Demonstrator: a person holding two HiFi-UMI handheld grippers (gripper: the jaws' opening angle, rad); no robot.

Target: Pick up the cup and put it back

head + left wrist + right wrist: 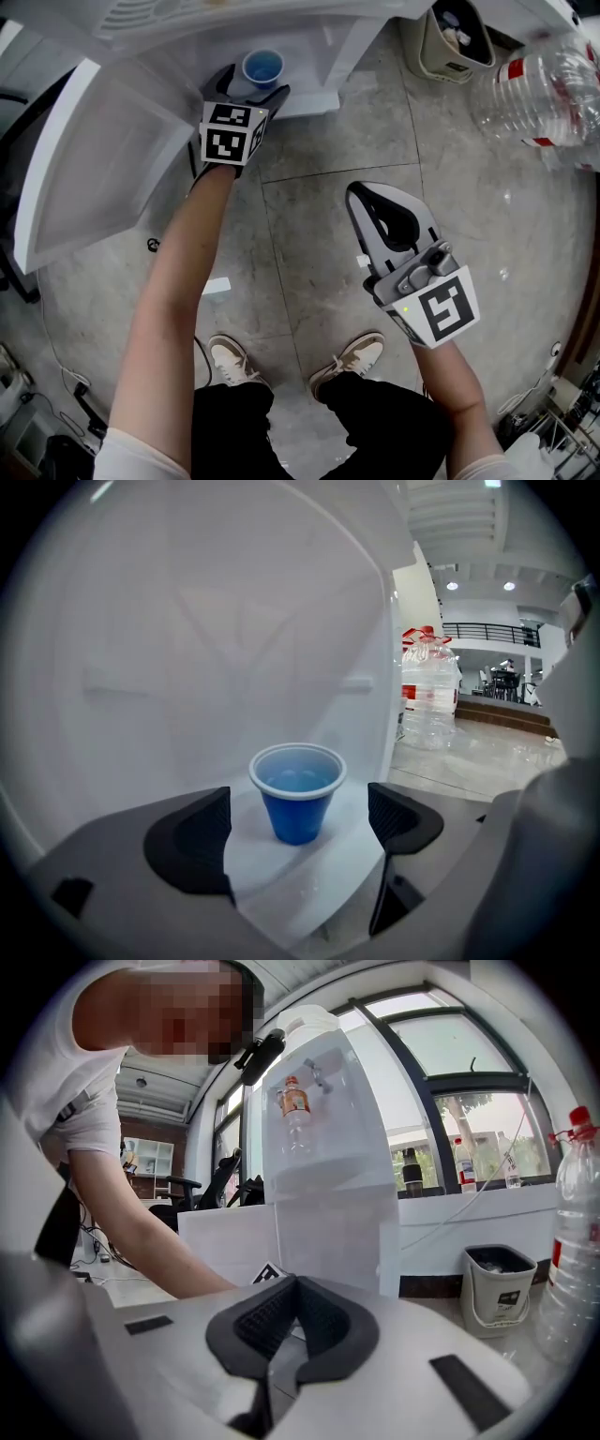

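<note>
A small blue plastic cup stands upright on a white ledge inside the white dispenser cabinet. My left gripper reaches into the cabinet, and its jaws stand open on either side of the cup. Its black pads do not touch the cup. My right gripper hangs over the tiled floor to the right, away from the cabinet. It is shut with nothing held.
The cabinet's white door stands open at the left. A beige waste bin and a large clear water bottle stand to the right. The person's shoes are on the tiled floor below.
</note>
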